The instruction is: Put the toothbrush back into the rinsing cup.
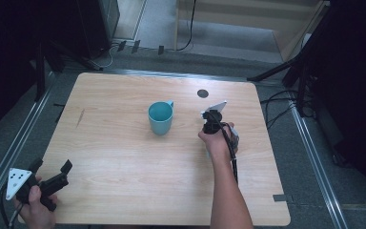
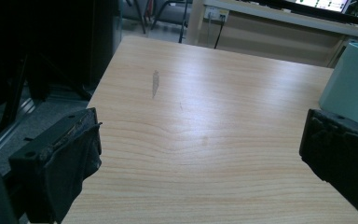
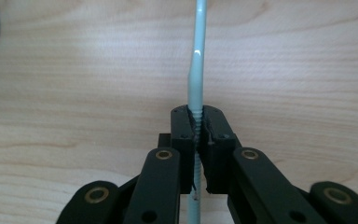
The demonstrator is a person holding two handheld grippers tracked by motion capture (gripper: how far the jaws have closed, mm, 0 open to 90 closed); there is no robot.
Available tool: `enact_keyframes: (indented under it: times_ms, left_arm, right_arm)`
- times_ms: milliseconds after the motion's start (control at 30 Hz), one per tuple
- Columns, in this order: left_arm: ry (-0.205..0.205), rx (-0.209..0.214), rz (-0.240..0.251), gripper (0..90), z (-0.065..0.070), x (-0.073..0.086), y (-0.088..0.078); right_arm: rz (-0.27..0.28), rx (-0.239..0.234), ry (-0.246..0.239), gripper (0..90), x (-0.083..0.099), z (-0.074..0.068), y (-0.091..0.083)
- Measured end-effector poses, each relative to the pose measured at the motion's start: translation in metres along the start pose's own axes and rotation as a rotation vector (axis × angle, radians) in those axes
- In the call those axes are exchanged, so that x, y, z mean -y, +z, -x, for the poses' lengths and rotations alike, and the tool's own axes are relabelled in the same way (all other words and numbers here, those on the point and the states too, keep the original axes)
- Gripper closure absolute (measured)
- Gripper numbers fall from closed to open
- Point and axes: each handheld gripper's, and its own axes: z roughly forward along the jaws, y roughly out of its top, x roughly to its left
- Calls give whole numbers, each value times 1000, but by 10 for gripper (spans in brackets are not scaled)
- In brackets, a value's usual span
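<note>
left gripper (image 1: 52,174): we see it at the near left corner of the table (image 1: 124,186), held in the left hand (image 1: 35,207). jaws wide apart, nothing between them. in the left gripper view the left gripper (image 2: 200,154) points across bare wood, with the cup (image 2: 352,84) at the far right edge of the frame.
table mark: we see a dark streak (image 1: 80,118) on the left part of the wood; in the left gripper view the streak (image 2: 155,84) lies ahead of the jaws.
cup: teal cup (image 1: 160,118) stands upright near the table's middle, handle on its far right side. well apart from the left gripper, near the right one but not touching.
right gripper (image 1: 211,125): we see it right of the cup, held in the right hand (image 1: 218,140). in the right gripper view the right gripper (image 3: 196,128) has its jaws closed tight on a thin pale blue stick (image 3: 198,56).
stick: runs straight up between the jaws, ribbed where clamped, smooth above. we can't tell what it is.
black disc (image 1: 202,93): sits flat on the table beyond the right gripper, apart from it.
</note>
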Motion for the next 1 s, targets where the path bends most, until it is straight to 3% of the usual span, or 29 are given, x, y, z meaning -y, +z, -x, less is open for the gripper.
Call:
enact_keyframes:
  times_ms: [100, 133, 233, 267, 300, 333, 367, 433, 533, 600, 633, 733, 767, 800, 900, 933, 1000]
  left_arm:
    - [1, 1, 0, 0, 0, 0, 0]
    - [1, 1, 0, 0, 0, 0, 0]
    - [0, 0, 0, 0, 0, 0, 0]
    - [0, 0, 0, 0, 0, 0, 0]
    - [-1, 0, 0, 0, 0, 0, 0]
    - [-1, 0, 0, 0, 0, 0, 0]
    - [-1, 0, 0, 0, 0, 0, 0]
    - [-1, 0, -1, 0, 0, 0, 0]
    - [0, -2, -2, 0, 0, 0, 0]
    - [1, -2, -3, 0, 0, 0, 0]
    - [1, -2, -3, 0, 0, 0, 0]
    - [0, -2, -3, 0, 0, 0, 0]
    - [0, -2, -3, 0, 0, 0, 0]
    - [1, -3, -3, 0, 0, 0, 0]
    - [-2, -3, -1, 0, 0, 0, 0]
    - [-2, -3, -1, 0, 0, 0, 0]
    - [-2, -4, -2, 0, 0, 0, 0]
  right_arm:
    - [63, -23, 6, 850, 0, 3, -7]
    - [121, -25, -9, 850, -1, 5, -13]
    - [163, -26, -15, 850, -1, 6, -17]
    - [206, -45, -4, 850, -2, 7, -22]
    - [206, -45, -4, 850, -2, 7, -22]
    - [250, -63, 0, 850, -2, 7, -26]
    - [250, -63, 0, 850, -2, 7, -26]
    - [311, -77, -4, 850, -2, 6, -30]
    - [340, -84, -4, 850, -2, 5, -32]
    - [412, -103, -8, 850, -2, 4, -37]
    - [412, -103, -8, 850, -2, 4, -37]
    - [504, -110, -17, 850, -2, 2, -43]
    - [504, -110, -17, 850, -2, 2, -43]
    - [554, -127, -41, 850, -2, 1, -47]
    - [600, -134, -59, 850, -3, -1, -50]
    - [655, -142, -65, 850, -2, -2, -54]
    - [703, -182, -32, 850, -2, -4, -58]
